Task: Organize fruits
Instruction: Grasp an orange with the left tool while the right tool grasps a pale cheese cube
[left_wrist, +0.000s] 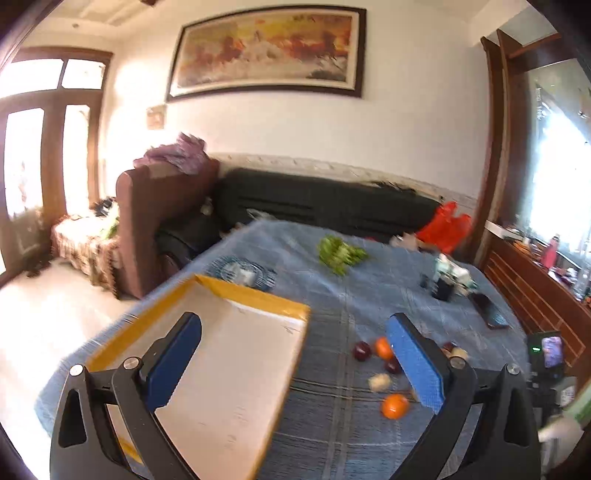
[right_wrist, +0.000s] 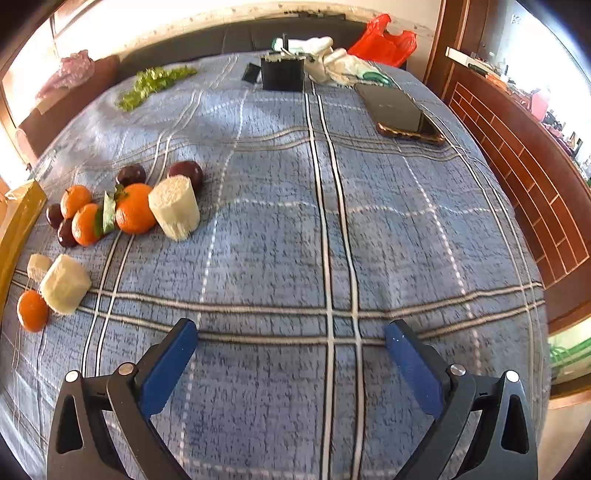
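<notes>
Oranges (right_wrist: 133, 209), dark plums (right_wrist: 185, 172) and pale cut cylinders (right_wrist: 175, 206) lie in a loose cluster on the blue plaid cloth (right_wrist: 332, 221), at the left in the right wrist view. A lone orange (right_wrist: 32, 310) sits beside another pale piece (right_wrist: 65, 284). My right gripper (right_wrist: 291, 339) hangs open over bare cloth, right of the fruit, holding nothing. My left gripper (left_wrist: 295, 332) is open and empty above the shallow yellow-rimmed box (left_wrist: 236, 354). Some fruit shows past its right finger, including an orange (left_wrist: 394, 405) and a plum (left_wrist: 362, 350).
A phone (right_wrist: 404, 114), a black box (right_wrist: 282, 73), white bags (right_wrist: 336, 62) and leafy greens (right_wrist: 155, 83) lie at the far side of the cloth. A blue plate (left_wrist: 242, 274) sits beyond the yellow-rimmed box. A dark sofa (left_wrist: 325, 203) and a wooden cabinet (right_wrist: 517, 177) border the table.
</notes>
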